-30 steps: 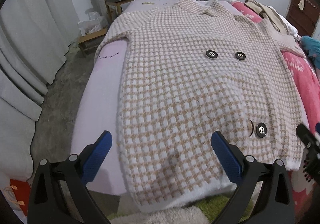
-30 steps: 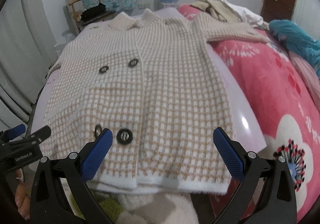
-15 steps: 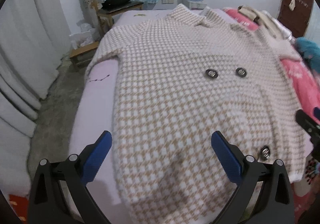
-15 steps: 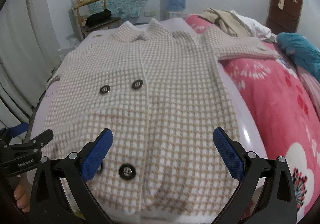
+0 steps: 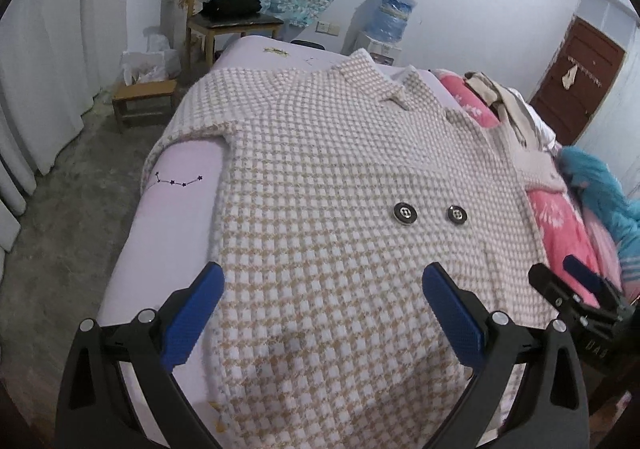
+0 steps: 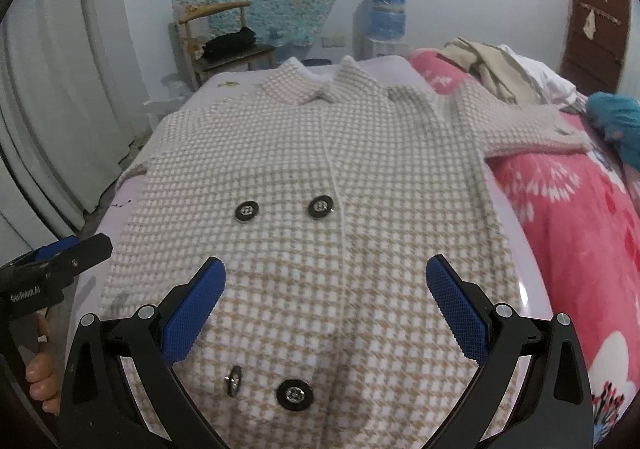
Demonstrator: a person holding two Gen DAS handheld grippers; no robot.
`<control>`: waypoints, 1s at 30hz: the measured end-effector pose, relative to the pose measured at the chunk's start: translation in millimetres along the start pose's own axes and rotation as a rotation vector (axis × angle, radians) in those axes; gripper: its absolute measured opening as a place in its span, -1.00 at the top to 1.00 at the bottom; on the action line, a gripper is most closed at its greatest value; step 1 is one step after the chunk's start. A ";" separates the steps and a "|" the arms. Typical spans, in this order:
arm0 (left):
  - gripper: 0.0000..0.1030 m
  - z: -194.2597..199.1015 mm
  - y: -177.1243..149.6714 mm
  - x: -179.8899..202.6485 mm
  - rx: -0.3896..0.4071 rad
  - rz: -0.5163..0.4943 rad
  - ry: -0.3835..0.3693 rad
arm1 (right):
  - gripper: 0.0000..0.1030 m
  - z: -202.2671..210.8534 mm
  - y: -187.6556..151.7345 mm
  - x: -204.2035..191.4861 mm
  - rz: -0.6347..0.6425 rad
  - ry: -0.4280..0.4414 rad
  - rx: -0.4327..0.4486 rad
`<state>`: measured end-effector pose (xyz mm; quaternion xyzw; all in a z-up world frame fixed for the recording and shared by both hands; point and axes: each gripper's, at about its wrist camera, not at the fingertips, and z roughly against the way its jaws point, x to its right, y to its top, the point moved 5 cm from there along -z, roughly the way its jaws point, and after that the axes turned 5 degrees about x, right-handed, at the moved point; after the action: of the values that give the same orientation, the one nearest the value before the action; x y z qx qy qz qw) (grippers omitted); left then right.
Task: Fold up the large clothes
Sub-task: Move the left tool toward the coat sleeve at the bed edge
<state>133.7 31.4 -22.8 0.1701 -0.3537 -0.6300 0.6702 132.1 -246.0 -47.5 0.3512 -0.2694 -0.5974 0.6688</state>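
Observation:
A large beige-and-white checked coat [image 5: 340,209] [image 6: 328,177] with black buttons [image 6: 320,206] lies flat, front up, on a lilac-sheeted bed [image 5: 176,209], collar at the far end. One sleeve [image 6: 520,129] stretches right over a pink blanket. My left gripper [image 5: 322,281] hovers open above the coat's lower left part, nothing between its blue pads. My right gripper [image 6: 326,275] hovers open over the lower middle, just above the lower buttons [image 6: 294,393]. Each gripper shows at the edge of the other's view.
A pink flowered blanket [image 6: 580,249] covers the bed's right side, with a heap of clothes [image 6: 500,69] and a teal item [image 6: 616,117] on it. A wooden chair [image 5: 228,21], a low stool [image 5: 142,97] and curtains [image 5: 40,69] stand on the left. A water bottle [image 6: 386,17] sits by the far wall.
Both grippers have moved forward over the coat from beyond its hem; the hem has dropped out of view and the upper buttons sit closer. Both stay open.

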 end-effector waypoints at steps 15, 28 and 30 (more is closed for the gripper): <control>-0.90 4.4 -2.1 -5.4 0.020 0.014 0.004 | -0.87 3.6 2.9 -5.3 -0.004 0.007 0.013; -0.90 4.0 -2.4 -5.9 0.011 0.005 0.014 | -0.87 5.8 1.2 -5.9 0.009 -0.004 0.016; -0.90 3.8 -1.9 -6.2 0.010 0.005 0.018 | -0.87 5.5 0.5 -5.7 0.011 -0.003 0.013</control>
<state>130.0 37.9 -23.0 0.1784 -0.3510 -0.6251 0.6740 127.3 -241.2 -43.4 0.3535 -0.2761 -0.5924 0.6692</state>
